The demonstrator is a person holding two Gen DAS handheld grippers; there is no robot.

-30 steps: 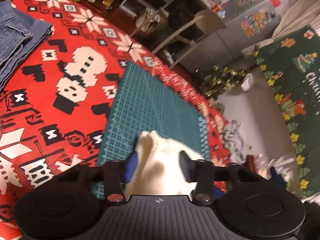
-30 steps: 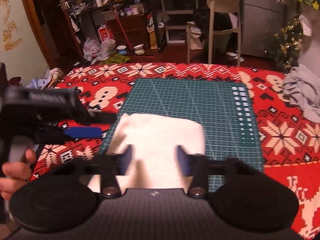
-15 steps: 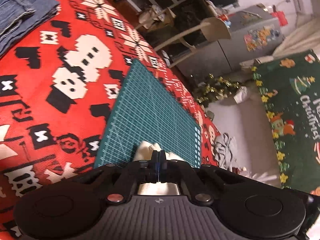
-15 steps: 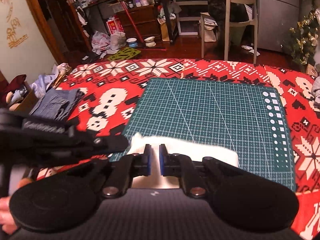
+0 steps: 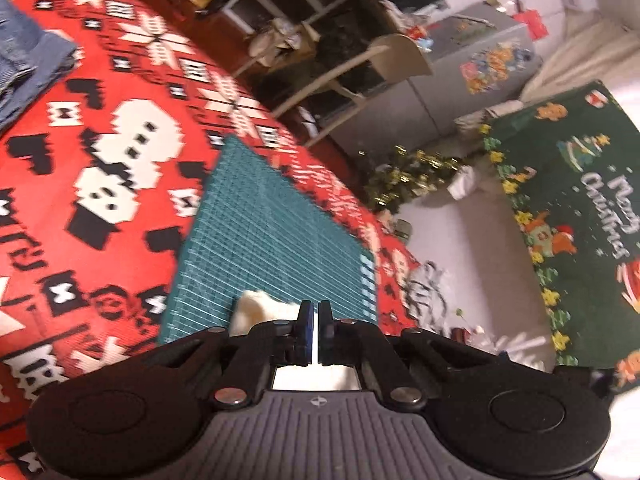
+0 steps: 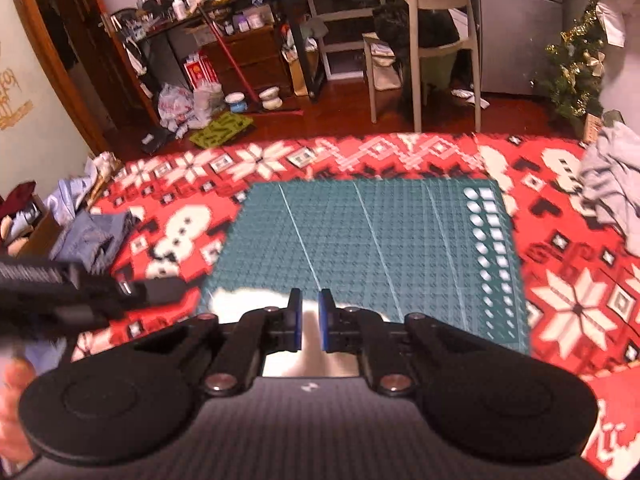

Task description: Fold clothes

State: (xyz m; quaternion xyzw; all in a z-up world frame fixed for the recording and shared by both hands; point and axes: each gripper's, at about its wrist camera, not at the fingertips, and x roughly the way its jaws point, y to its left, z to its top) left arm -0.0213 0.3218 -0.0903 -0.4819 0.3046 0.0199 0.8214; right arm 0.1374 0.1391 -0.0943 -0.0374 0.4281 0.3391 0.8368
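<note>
Though blurred, green banner (image 5: 592, 216) reads "Merry Christmas".

Left gripper (image 5: 314, 330): black linkage arms, blue-faced pads, silver pivot screws, two round black discs flanking a ribbed grey housing with a small crosshair mark. Right gripper (image 6: 308, 326): same build, with blue-edged pads. Bare skin of the left hand (image 6: 12, 412) shows at the right view's edge.
</note>
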